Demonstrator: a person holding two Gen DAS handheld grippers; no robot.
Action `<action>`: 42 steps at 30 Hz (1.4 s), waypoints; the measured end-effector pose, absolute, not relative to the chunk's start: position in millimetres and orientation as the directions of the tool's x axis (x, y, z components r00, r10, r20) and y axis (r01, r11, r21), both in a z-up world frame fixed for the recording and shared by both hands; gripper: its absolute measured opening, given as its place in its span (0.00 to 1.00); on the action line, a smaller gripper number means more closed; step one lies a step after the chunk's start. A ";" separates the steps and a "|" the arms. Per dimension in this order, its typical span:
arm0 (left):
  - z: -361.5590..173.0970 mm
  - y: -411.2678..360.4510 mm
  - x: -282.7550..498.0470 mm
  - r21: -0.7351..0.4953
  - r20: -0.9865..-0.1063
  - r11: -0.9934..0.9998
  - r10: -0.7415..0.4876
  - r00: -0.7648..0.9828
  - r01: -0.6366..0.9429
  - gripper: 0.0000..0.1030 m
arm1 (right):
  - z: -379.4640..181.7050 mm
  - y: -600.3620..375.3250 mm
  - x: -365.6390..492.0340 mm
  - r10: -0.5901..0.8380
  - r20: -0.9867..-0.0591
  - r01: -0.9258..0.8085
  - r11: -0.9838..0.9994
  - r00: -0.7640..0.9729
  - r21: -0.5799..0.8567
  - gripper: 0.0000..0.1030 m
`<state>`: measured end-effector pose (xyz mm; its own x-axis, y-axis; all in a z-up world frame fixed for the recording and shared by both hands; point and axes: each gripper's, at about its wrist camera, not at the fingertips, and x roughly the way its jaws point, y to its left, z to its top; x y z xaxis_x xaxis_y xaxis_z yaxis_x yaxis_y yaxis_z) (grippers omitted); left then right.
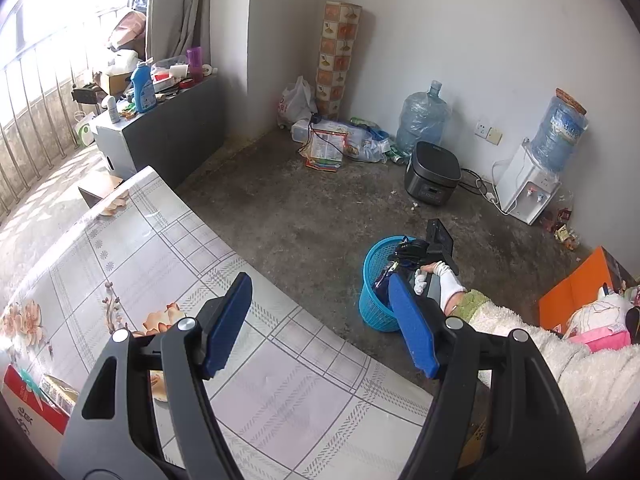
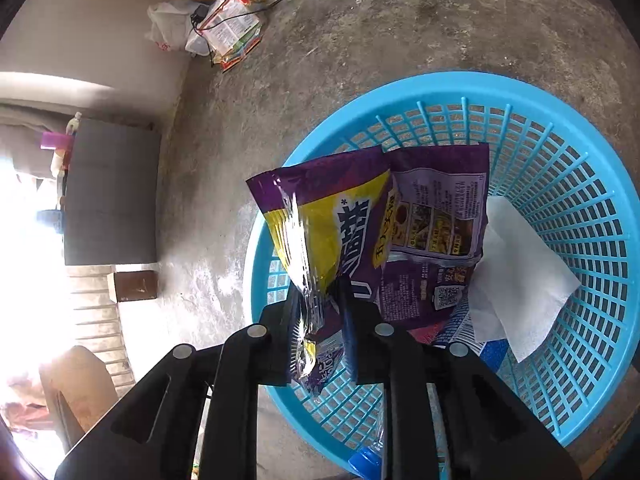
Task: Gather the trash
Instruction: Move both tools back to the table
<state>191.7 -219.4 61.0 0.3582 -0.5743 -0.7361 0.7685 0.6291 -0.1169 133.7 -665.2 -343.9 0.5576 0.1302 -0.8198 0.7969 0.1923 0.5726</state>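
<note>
A purple-and-yellow snack wrapper (image 2: pixel 328 220) hangs over the near rim of the blue mesh basket (image 2: pixel 440 80). Its crumpled lower end sits between the jaws of my right gripper (image 2: pixel 320 300), which stand visibly apart around the thin foil. Inside the basket lie another purple wrapper (image 2: pixel 440 208) and a white tissue (image 2: pixel 516 280). In the left wrist view the basket (image 1: pixel 372 280) stands on the concrete floor, with a gloved hand (image 1: pixel 444 280) holding the right gripper (image 1: pixel 416 252) over it. My left gripper (image 1: pixel 318 284) is open and empty above the flowered tablecloth (image 1: pixel 180 260).
Loose packets and bags (image 1: pixel 340 140) lie by the far wall beside a water jug (image 1: pixel 422 120). A black cooker (image 1: pixel 432 176) and a water dispenser (image 1: pixel 528 184) stand to the right. An orange box (image 1: pixel 576 292) and a dark cabinet (image 1: pixel 168 136) flank the floor.
</note>
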 end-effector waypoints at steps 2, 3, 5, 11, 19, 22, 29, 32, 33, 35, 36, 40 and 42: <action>63.4 -217.5 189.9 -0.121 -0.732 0.633 -0.577 0.362 0.765 0.65 | -332.7 -662.2 129.2 0.130 -0.798 0.774 0.194 0.589 0.603 0.44; 64.8 -216.0 189.5 -0.124 -0.730 0.634 -0.579 0.362 0.763 0.65 | -326.9 -660.0 124.8 0.129 -0.784 0.762 0.186 0.607 0.620 0.47; 68.8 -211.6 186.0 -0.132 -0.720 0.634 -0.590 0.365 0.762 0.65 | -314.5 -653.4 113.8 0.132 -0.757 0.738 0.169 0.640 0.654 0.50; 83.3 -191.6 171.2 -0.159 -0.680 0.627 -0.629 0.376 0.762 0.65 | -257.4 -618.0 57.4 0.027 -0.718 0.705 0.165 0.695 0.689 0.52; 113.4 -145.2 148.8 -0.189 -0.601 0.655 -0.667 0.441 0.732 0.70 | -138.4 -544.9 -7.2 -0.166 -0.646 0.658 0.344 0.745 0.670 0.53; 124.6 -115.9 139.9 -0.205 -0.562 0.682 -0.669 0.486 0.702 0.74 | -85.7 -511.2 -19.8 -0.222 -0.600 0.625 0.464 0.768 0.628 0.62; 134.2 -35.8 121.1 -0.221 -0.492 0.764 -0.624 0.607 0.606 0.75 | 11.2 -436.7 -33.7 -0.277 -0.452 0.510 0.659 0.848 0.552 0.84; 130.1 1.2 114.3 -0.225 -0.481 0.808 -0.578 0.659 0.544 0.75 | 28.5 -418.3 -33.6 -0.133 -0.400 0.379 0.671 0.907 0.637 0.84; 128.0 13.3 113.0 -0.225 -0.484 0.825 -0.556 0.676 0.518 0.75 | 32.4 -410.6 -31.6 -0.080 -0.386 0.335 0.674 0.919 0.658 0.84; 123.5 38.1 109.5 -0.225 -0.491 0.861 -0.504 0.711 0.455 0.75 | 40.5 -391.1 -25.4 -0.001 -0.384 0.275 0.699 0.923 0.660 0.84; 121.1 50.8 106.5 -0.228 -0.490 0.876 -0.481 0.727 0.426 0.75 | 44.2 -380.1 -21.0 0.028 -0.390 0.252 0.719 0.920 0.647 0.84; 108.3 101.0 97.2 -0.269 -0.496 0.910 -0.411 0.765 0.314 0.75 | 50.1 -334.4 1.3 0.178 -0.426 0.147 0.766 0.887 0.626 0.84; 99.4 121.4 92.3 -0.288 -0.504 0.918 -0.386 0.773 0.271 0.75 | 49.0 -312.7 12.8 0.258 -0.436 0.088 0.771 0.862 0.630 0.84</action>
